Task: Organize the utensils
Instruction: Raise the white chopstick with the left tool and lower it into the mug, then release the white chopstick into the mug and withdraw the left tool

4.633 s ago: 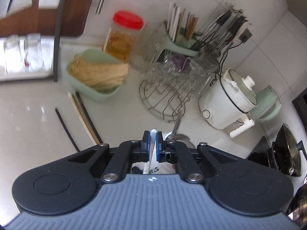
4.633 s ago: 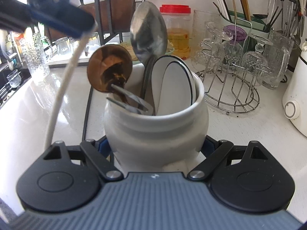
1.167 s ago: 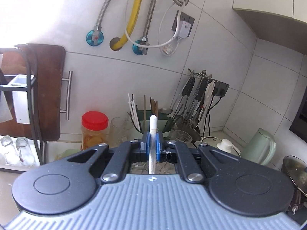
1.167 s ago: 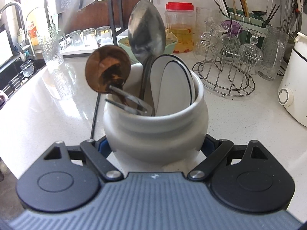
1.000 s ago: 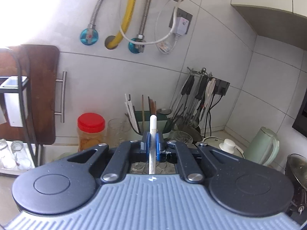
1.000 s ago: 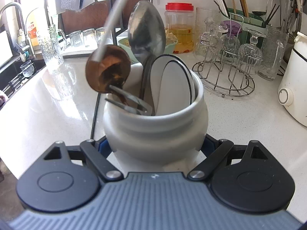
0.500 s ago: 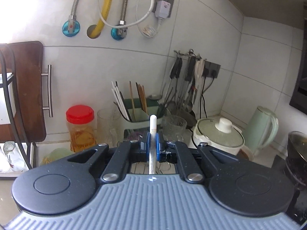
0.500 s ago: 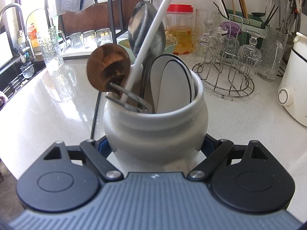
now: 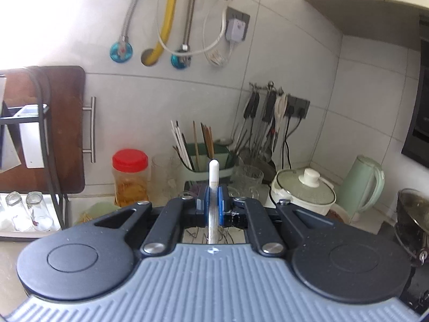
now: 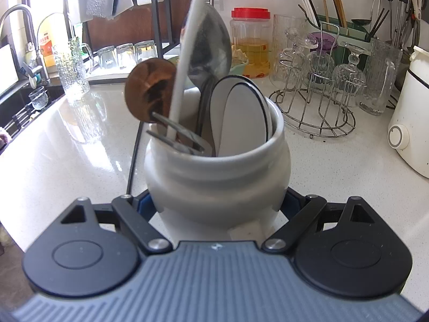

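My left gripper (image 9: 213,201) is shut on a slim white utensil handle (image 9: 213,173) that sticks up between its blue pads. In the right wrist view that same white handle (image 10: 185,61) slants down from the top into a white ceramic crock (image 10: 217,179), its lower end hidden among the contents. My right gripper (image 10: 218,201) is shut on the crock's belly, holding it on the counter. Inside the crock stand a metal spoon (image 10: 211,45), a brown wooden spoon (image 10: 150,94), a white black-rimmed ladle (image 10: 241,118) and a fork (image 10: 177,134).
Behind the crock are a wire rack of glasses (image 10: 321,80), a red-lidded jar (image 10: 250,43), a green chopstick holder (image 10: 340,29) and a white cooker (image 10: 410,123). A sink and faucet (image 10: 16,26) lie at left. A black chopstick (image 10: 134,155) rests on the counter.
The white handle has come down into the crock, steeper and further in than half a second ago. The left view swung slightly left. The right gripper and crock kept still.
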A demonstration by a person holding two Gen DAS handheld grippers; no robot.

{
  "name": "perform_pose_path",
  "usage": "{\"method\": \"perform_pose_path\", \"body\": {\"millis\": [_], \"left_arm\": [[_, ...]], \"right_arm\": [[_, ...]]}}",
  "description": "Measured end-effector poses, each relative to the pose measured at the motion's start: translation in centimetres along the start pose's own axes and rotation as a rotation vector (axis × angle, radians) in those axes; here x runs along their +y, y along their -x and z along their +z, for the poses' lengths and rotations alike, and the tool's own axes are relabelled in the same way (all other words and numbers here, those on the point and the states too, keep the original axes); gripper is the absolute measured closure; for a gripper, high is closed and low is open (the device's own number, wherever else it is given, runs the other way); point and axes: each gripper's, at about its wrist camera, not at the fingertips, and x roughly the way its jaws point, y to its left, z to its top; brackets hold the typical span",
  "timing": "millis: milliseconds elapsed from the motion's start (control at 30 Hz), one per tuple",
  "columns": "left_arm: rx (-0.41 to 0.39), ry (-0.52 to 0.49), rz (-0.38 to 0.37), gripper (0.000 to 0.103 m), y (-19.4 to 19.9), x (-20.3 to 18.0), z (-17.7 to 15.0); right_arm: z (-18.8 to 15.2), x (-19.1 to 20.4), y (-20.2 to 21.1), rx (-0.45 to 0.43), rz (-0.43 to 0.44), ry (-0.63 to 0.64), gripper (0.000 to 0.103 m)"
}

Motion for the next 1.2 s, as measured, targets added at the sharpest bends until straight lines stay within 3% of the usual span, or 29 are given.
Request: {"method": "perform_pose_path", "body": {"millis": [200,500,700,900,1200], "left_arm": [[-0.073,-0.005,-0.01,0.096,0.9,-0.7,0.7],[-0.114,-0.119,-0.016,0.096,0.1,-2.5,0.2],[-0.081,-0.136,0.016,0.096,-0.2,-2.2,-1.9],[-0.045,-0.093,0.035,0.096,0.0,-1.1,-3.3],[0.018,-0.016,0.06,0.095,3.1,0.6,-4.9]], "right_arm": [[-0.1,0.0,0.0,-0.004,0.007,0.008,0.012],[0.0,0.0,0.0,-0.005,0.008,0.006,0.012],[-0.1,0.1,0.0,-0.006,0.007,0.005,0.012],[-0.1,0.1,0.0,-0.007,0.007,0.007,0.012],[-0.1,0.2,0.0,-0.008,0.009,0.01,0.012]]}}
